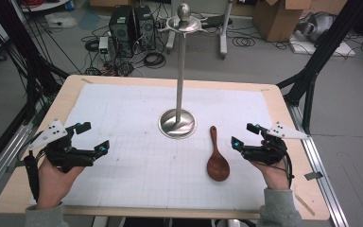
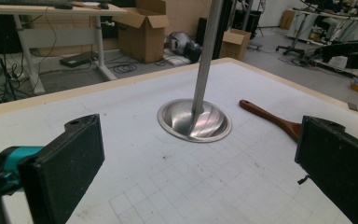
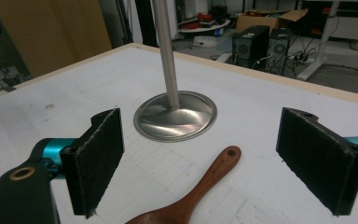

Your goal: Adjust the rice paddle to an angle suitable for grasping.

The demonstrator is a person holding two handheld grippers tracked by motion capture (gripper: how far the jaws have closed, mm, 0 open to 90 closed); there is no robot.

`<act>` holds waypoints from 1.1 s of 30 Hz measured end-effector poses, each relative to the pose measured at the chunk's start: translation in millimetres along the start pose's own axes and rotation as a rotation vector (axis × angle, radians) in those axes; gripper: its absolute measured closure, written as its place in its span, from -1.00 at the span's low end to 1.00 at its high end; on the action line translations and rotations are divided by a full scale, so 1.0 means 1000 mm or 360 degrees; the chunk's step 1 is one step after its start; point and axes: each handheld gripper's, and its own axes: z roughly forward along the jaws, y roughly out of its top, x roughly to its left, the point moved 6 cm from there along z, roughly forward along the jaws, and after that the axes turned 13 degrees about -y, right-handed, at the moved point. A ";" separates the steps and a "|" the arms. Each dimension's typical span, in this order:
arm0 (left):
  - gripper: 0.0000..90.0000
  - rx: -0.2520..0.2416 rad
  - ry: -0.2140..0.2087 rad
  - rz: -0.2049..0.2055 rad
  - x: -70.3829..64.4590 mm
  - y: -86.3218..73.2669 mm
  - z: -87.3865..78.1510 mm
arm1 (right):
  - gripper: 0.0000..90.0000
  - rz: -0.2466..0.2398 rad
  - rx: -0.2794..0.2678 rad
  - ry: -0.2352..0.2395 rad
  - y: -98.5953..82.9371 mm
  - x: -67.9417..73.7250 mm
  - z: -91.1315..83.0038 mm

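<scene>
A brown wooden spoon point(image 1: 216, 158) lies flat on the white gridded mat, handle pointing away, bowl toward the person. Its handle shows in the left gripper view point(image 2: 272, 120) and in the right gripper view point(image 3: 196, 193) between the jaws. A steel stand with a round base point(image 1: 177, 123) and a tall pole point(image 1: 180, 71) topped by a hook ring rises at the mat's middle. My right gripper point(image 1: 244, 135) is open just right of the spoon, apart from it. My left gripper point(image 1: 93, 137) is open at the mat's left, holding nothing.
The mat point(image 1: 137, 175) covers a wooden table point(image 1: 312, 208). On the floor beyond stand computer towers point(image 1: 131, 26), cables, and cardboard boxes point(image 1: 279, 16). Black frame struts point(image 1: 319, 56) flank the table's back corners.
</scene>
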 end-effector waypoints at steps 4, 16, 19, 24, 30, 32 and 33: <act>-0.96 0.0000 0.0002 0.0004 -0.001 0.000 -0.001 | -0.68 -0.0031 0.0024 -0.0002 -0.002 0.003 0.004; -0.96 0.0033 0.0021 -0.0010 0.000 -0.007 -0.004 | 0.11 -0.0085 0.0160 0.0067 -0.014 0.016 0.025; -0.96 0.0036 0.0024 -0.0012 0.000 -0.007 -0.005 | 0.35 -0.0107 0.0200 0.0063 -0.019 0.018 0.031; -0.96 0.0041 0.0030 -0.0020 0.000 -0.010 -0.007 | 0.81 -0.0126 0.0223 0.0049 -0.027 0.020 0.043; -0.96 0.0045 0.0035 -0.0031 0.001 -0.011 -0.008 | 0.99 -0.0146 0.0329 0.0101 -0.037 0.029 0.055; -0.96 0.0049 0.0037 -0.0028 0.001 -0.012 -0.008 | 0.99 -0.0175 0.0355 0.0113 -0.041 0.032 0.059; -0.96 0.0049 0.0037 -0.0028 0.001 -0.012 -0.008 | 0.99 -0.0175 0.0355 0.0113 -0.041 0.032 0.059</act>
